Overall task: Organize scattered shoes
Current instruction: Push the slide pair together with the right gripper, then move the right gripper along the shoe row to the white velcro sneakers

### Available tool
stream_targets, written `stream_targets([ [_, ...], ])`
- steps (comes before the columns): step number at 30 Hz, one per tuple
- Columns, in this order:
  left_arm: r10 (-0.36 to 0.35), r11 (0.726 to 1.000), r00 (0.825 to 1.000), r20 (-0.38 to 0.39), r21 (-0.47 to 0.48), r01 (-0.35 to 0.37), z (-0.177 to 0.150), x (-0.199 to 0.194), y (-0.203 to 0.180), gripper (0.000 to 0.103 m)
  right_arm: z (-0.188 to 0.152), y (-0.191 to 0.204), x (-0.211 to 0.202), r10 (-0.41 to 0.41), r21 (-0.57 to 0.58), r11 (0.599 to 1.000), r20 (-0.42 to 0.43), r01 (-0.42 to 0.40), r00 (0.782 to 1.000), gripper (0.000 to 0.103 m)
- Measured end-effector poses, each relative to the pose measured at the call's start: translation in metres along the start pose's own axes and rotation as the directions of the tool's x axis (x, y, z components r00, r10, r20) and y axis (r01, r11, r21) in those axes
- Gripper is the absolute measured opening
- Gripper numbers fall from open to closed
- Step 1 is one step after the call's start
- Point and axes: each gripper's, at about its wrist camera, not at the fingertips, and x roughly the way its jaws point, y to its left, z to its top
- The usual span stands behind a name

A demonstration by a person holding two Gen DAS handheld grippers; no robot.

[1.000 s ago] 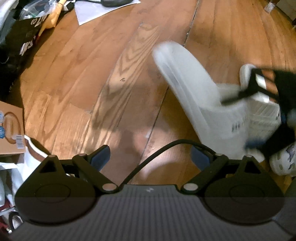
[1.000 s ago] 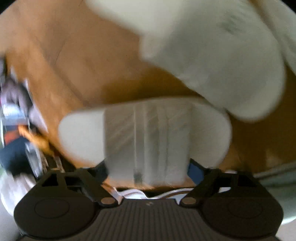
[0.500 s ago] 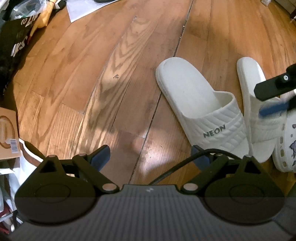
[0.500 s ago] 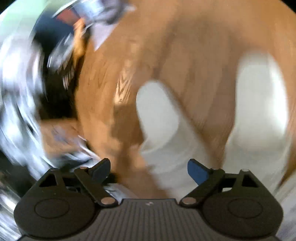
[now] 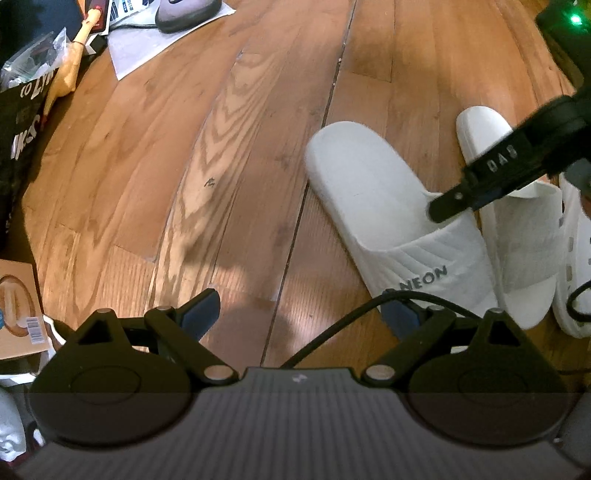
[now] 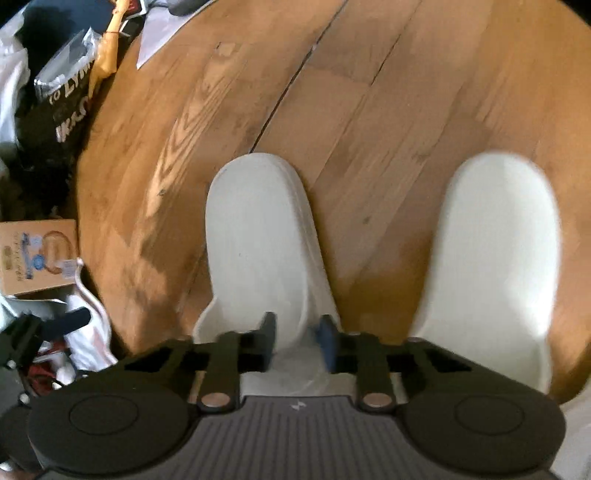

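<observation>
Left wrist view: the left hand-held gripper (image 5: 301,310) fills the bottom of the frame, its two fingers spread wide with nothing between them, above a wooden floor (image 5: 229,155). At right lie two white slides side by side: the NEON slide (image 5: 391,206), lettered on its strap, and the second slide (image 5: 517,236) just beyond it. A third white shoe, a clog with holes (image 5: 576,266), sits at the right edge. The right hand-held gripper (image 5: 491,181) reaches in from the upper right over the slides. One grey shoe (image 5: 184,11) rests on paper at the upper left.

Right wrist view: the right hand-held gripper (image 6: 297,341) has its fingers drawn close, pinching the strap of the NEON slide (image 6: 258,236) at centre. The second slide (image 6: 498,236) lies apart at right, slightly blurred. One cardboard box (image 6: 37,254) sits at left.
</observation>
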Motion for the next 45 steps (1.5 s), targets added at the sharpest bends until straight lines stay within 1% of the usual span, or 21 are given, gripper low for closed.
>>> stream_targets([
  [2, -0.004, 1.0, 1.0, -0.002, 0.001, 0.004, 0.002, 0.001, -0.002, 0.095, -0.003, -0.006, -0.007, 0.0, 0.044, 0.999, 0.003, 0.0, 1.0, 0.016],
  [6, -0.017, 1.0, 1.0, -0.003, 0.01, 0.017, 0.006, 0.002, -0.008, 0.095, -0.023, -0.008, -0.018, -0.107, 0.044, 0.993, -0.023, 0.108, 0.994, 0.016],
  [10, -0.049, 0.997, 0.999, 0.001, 0.051, 0.049, 0.014, -0.001, -0.026, 0.095, -0.024, -0.017, -0.018, -0.071, 0.074, 0.994, -0.081, 0.077, 0.994, 0.019],
  [11, -0.058, 0.996, 0.998, 0.002, 0.061, 0.057, 0.016, -0.002, -0.031, 0.095, -0.022, -0.018, -0.022, -0.066, 0.076, 0.995, -0.077, 0.071, 0.995, 0.033],
  [12, -0.066, 0.995, 0.998, 0.003, 0.071, 0.066, 0.018, -0.003, -0.036, 0.095, -0.02, -0.016, -0.033, -0.059, 0.065, 0.996, -0.058, 0.063, 0.997, 0.053],
  [13, -0.074, 0.994, 0.997, 0.003, 0.081, 0.074, 0.02, -0.004, -0.04, 0.095, -0.019, -0.014, -0.048, -0.053, 0.042, 0.998, -0.037, 0.054, 0.998, 0.065],
  [14, -0.082, 0.992, 0.997, 0.004, 0.091, 0.082, 0.022, -0.005, -0.045, 0.095, -0.021, -0.011, -0.061, -0.068, 0.012, 0.998, -0.026, 0.068, 0.997, 0.09],
  [15, -0.091, 0.991, 0.996, 0.005, 0.102, 0.09, 0.024, -0.006, -0.05, 0.095, -0.022, -0.009, -0.075, -0.083, -0.018, 0.996, -0.014, 0.083, 0.996, 0.103],
  [17, -0.104, 0.987, 0.995, 0.003, 0.121, 0.103, 0.029, -0.008, -0.06, 0.095, -0.026, -0.006, -0.096, -0.122, -0.071, 0.99, 0.026, 0.124, 0.992, 0.101],
  [19, -0.119, 0.984, 0.993, -0.025, 0.132, 0.121, 0.038, -0.011, -0.076, 0.095, -0.033, -0.007, -0.121, -0.176, -0.123, 0.974, 0.114, 0.19, 0.978, 0.101],
  [22, -0.139, 0.982, 0.985, -0.099, 0.117, 0.15, 0.052, -0.012, -0.101, 0.103, -0.043, -0.036, -0.139, -0.233, -0.071, 0.968, 0.107, 0.241, 0.967, 0.101],
  [24, -0.167, 0.977, 0.972, -0.165, 0.104, 0.186, 0.056, -0.012, -0.116, 0.103, -0.054, -0.058, -0.148, -0.251, -0.037, 0.966, 0.066, 0.254, 0.966, 0.101],
  [26, -0.233, 0.96, 0.937, -0.259, 0.095, 0.265, 0.061, -0.012, -0.139, 0.103, -0.064, -0.071, -0.155, -0.259, -0.027, 0.965, 0.058, 0.261, 0.964, 0.101],
  [27, -0.246, 0.954, 0.929, -0.278, 0.098, 0.282, 0.062, -0.013, -0.146, 0.103, -0.073, -0.078, -0.161, -0.27, -0.018, 0.962, 0.062, 0.271, 0.961, 0.101],
  [30, -0.232, 0.93, 0.915, -0.329, 0.2, 0.307, 0.064, -0.02, -0.187, 0.103, -0.103, -0.097, -0.18, -0.333, 0.016, 0.943, 0.089, 0.333, 0.939, 0.101],
  [32, -0.203, 0.9, 0.919, -0.338, 0.305, 0.311, 0.059, -0.027, -0.212, 0.103, -0.123, -0.11, -0.192, -0.367, 0.052, 0.93, 0.096, 0.364, 0.925, 0.101],
  [35, -0.164, 0.837, 0.925, -0.343, 0.448, 0.315, 0.05, -0.037, -0.243, 0.103, -0.157, -0.122, -0.206, -0.389, 0.108, 0.919, 0.104, 0.378, 0.916, 0.101],
  [38, -0.122, 0.748, 0.931, -0.344, 0.585, 0.314, 0.043, -0.045, -0.273, 0.103, -0.192, -0.131, -0.218, -0.403, 0.15, 0.91, 0.106, 0.386, 0.909, 0.101],
  [41, -0.133, 0.66, 0.923, -0.361, 0.662, 0.354, 0.04, -0.052, -0.298, 0.103, -0.23, -0.143, -0.23, -0.449, 0.231, 0.877, 0.087, 0.421, 0.889, 0.101],
  [42, -0.137, 0.641, 0.92, -0.366, 0.676, 0.364, 0.038, -0.053, -0.304, 0.103, -0.245, -0.149, -0.233, -0.471, 0.269, 0.858, 0.073, 0.438, 0.879, 0.101],
  [45, -0.158, 0.549, 0.907, -0.39, 0.729, 0.409, 0.027, -0.059, -0.334, 0.103, -0.283, -0.162, -0.24, -0.528, 0.355, 0.799, 0.028, 0.486, 0.849, 0.101],
])
